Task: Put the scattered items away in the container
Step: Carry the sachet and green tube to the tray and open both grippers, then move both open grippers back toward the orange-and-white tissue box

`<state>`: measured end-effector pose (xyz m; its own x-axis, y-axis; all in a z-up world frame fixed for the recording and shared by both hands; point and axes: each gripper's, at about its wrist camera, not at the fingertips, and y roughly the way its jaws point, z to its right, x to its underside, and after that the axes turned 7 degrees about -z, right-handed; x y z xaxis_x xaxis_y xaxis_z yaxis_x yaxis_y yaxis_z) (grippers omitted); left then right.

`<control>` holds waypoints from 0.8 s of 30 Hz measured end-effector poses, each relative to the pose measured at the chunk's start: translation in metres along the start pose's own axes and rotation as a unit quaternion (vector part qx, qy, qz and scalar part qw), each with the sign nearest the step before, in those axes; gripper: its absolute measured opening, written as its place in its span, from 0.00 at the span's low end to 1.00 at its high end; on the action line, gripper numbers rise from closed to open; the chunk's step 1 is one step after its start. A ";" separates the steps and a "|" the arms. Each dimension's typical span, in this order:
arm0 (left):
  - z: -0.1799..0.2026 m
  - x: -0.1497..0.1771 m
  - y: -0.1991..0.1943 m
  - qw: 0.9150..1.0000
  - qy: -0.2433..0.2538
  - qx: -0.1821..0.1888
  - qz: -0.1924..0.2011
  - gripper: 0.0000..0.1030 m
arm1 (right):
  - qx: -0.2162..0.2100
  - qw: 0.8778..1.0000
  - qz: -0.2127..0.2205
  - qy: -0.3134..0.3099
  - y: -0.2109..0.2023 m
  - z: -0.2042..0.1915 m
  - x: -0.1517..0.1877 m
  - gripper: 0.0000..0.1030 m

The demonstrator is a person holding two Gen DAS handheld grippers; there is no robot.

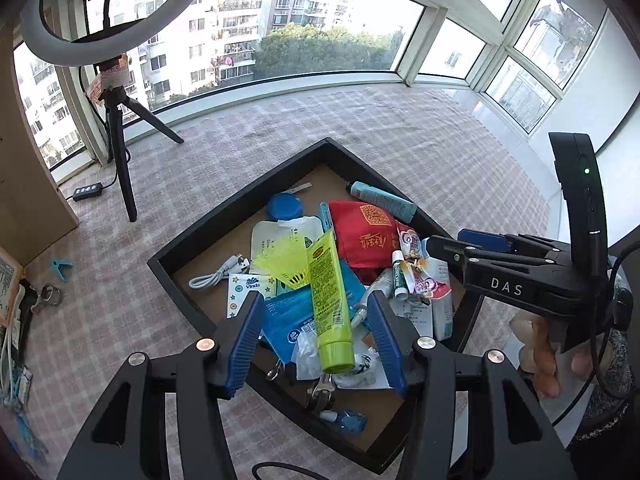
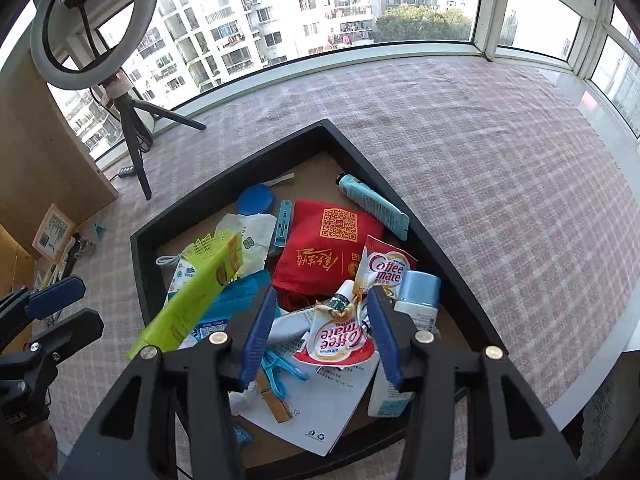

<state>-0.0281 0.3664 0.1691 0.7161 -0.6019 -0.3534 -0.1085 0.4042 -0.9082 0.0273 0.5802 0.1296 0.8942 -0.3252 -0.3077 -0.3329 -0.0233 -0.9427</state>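
The tray [image 1: 224, 216] sits on the checked cloth [image 1: 400, 128], black-walled and already heaped: a green tube [image 1: 330, 300] lies across blue packets, with a red pouch [image 1: 366, 232], a teal tube [image 1: 382, 197], creamer sachets [image 2: 340, 336], a white cable [image 1: 216, 274] and a blue lid [image 1: 285, 206] around it. The left gripper [image 1: 316, 340] hangs over the near corner of the tray with its jaws wide apart and nothing between them; the green tube shows through the gap but appears to rest on the pile, untouched. The right gripper [image 2: 320, 340] is likewise spread wide and empty, above the sachets and a small bottle [image 2: 416, 300].

Most of the task looks done. Off the tray, a blue clip [image 1: 61, 268] and a metal clip [image 1: 48, 295] lie on the cloth well to the left, beside papers at the edge. The likely step is for the left gripper to swing out to the blue clip. It should come down with the jaws straddling the clip's body, close on the thick part rather than a thin prong, and lift clear of the tray wall before releasing. Dropping it into the bare far corner, not onto the heap, would keep it from sliding off.
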 end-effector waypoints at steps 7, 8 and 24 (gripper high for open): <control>-0.005 0.010 0.000 1.000 0.000 -0.012 -0.007 0.50 | 0.000 1.000 -0.001 -0.007 0.002 -0.004 0.003 0.48; -0.006 0.011 -0.001 1.000 -0.002 -0.015 -0.005 0.50 | 0.000 1.000 -0.002 -0.010 0.003 -0.006 0.003 0.48; -0.087 0.042 -0.022 0.994 -0.089 -0.061 0.009 0.50 | -0.027 0.996 -0.008 -0.086 0.020 -0.080 0.003 0.49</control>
<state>-0.0558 0.2727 0.1551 0.8222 -0.4601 -0.3351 -0.1976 0.3213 -0.9261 -0.0002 0.5028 0.1205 0.9363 -0.1578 -0.3138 -0.3288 -0.0798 -0.9410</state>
